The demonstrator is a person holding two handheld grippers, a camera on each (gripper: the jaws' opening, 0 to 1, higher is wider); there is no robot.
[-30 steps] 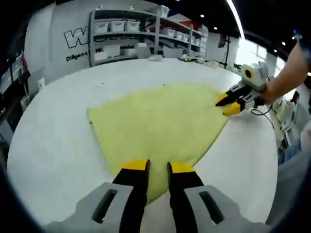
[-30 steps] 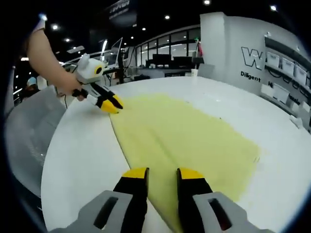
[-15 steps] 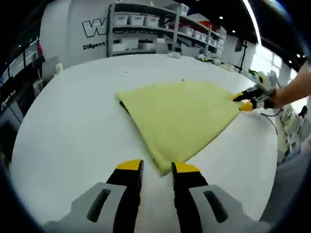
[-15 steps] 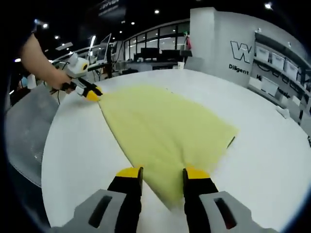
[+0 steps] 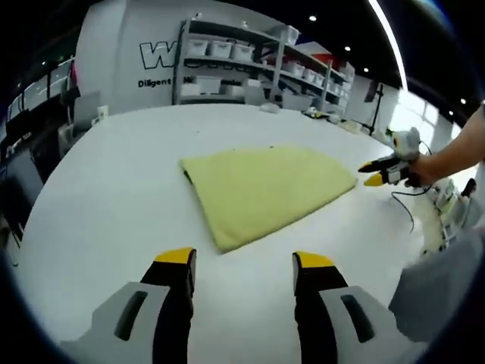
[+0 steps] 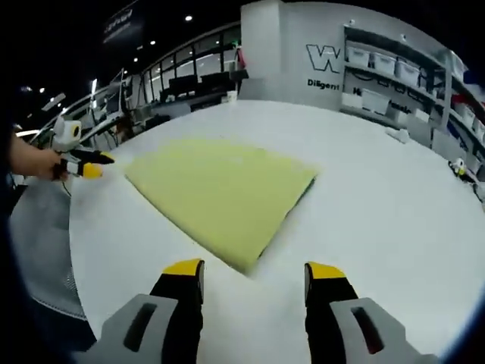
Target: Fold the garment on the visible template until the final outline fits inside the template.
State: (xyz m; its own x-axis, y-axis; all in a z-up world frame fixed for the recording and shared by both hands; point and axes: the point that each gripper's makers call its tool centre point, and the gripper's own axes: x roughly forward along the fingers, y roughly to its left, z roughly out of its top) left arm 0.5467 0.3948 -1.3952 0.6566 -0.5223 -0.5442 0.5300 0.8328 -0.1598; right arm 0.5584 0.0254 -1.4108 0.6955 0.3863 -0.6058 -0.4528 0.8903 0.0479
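The room is a large hall with a white wall carrying partly readable lettering, beginning "W" over "Diligent". The shelving unit (image 5: pixel 250 72) at 12 o'clock in the left gripper view holds pale storage bins; their contents cannot be made out. Ceiling spotlights and glazed partitions show in the right gripper view.

The white table (image 5: pixel 98 189) is wide, and its near edge is cut off in both views. A dark line shows along the garment's edge at 3 o'clock in the right gripper view; whether it is the template cannot be told.

The yellow garment (image 5: pixel 261 189) lies flat, folded to a wedge, at the centre of the table, clear of both grippers.

Left gripper (image 5: pixel 244 262): jaws wide apart, holding nothing, above bare table just short of the garment's near corner.

Right gripper (image 6: pixel 254 271): jaws likewise spread, nothing between them. In the left gripper view it sits at 3 o'clock, held by a hand (image 5: pixel 422 171), beside the garment's far corner, not touching.
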